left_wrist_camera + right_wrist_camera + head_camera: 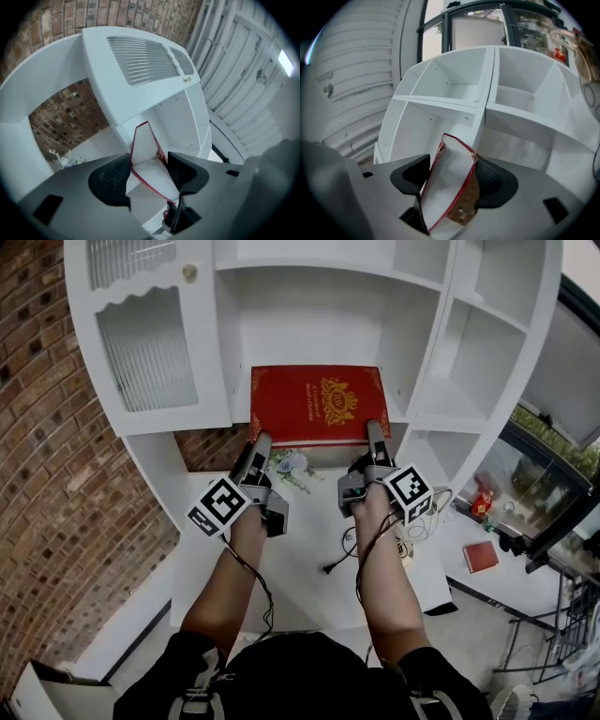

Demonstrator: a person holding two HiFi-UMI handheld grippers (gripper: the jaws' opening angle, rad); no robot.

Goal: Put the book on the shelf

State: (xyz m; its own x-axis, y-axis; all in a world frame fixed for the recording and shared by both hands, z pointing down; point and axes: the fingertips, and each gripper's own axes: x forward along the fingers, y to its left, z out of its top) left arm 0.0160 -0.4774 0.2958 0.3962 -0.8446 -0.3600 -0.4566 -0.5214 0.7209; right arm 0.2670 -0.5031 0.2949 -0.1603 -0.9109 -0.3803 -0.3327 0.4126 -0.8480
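Observation:
A red book (pixel 319 404) with a gold crest lies flat, cover up, in the middle bay of the white shelf unit (pixel 422 418). Both grippers are at its near edge. The left gripper (pixel 258 442) is at the near left corner, and in the left gripper view its pads (pixel 112 180) press both sides of the book (pixel 145 154). At the near right corner is the right gripper (pixel 377 432). In the right gripper view the book (pixel 450 187) sits tilted between wide jaws, touching the right pad (pixel 490 176), with a slim gap at the left pad.
A ribbed-glass cabinet door (pixel 150 348) hangs left of the bay, and open compartments (pixel 478 352) rise to its right. Pale artificial flowers (pixel 291 465) and a black cable (pixel 345 559) lie on the white desk below. A brick wall (pixel 56 474) stands at left.

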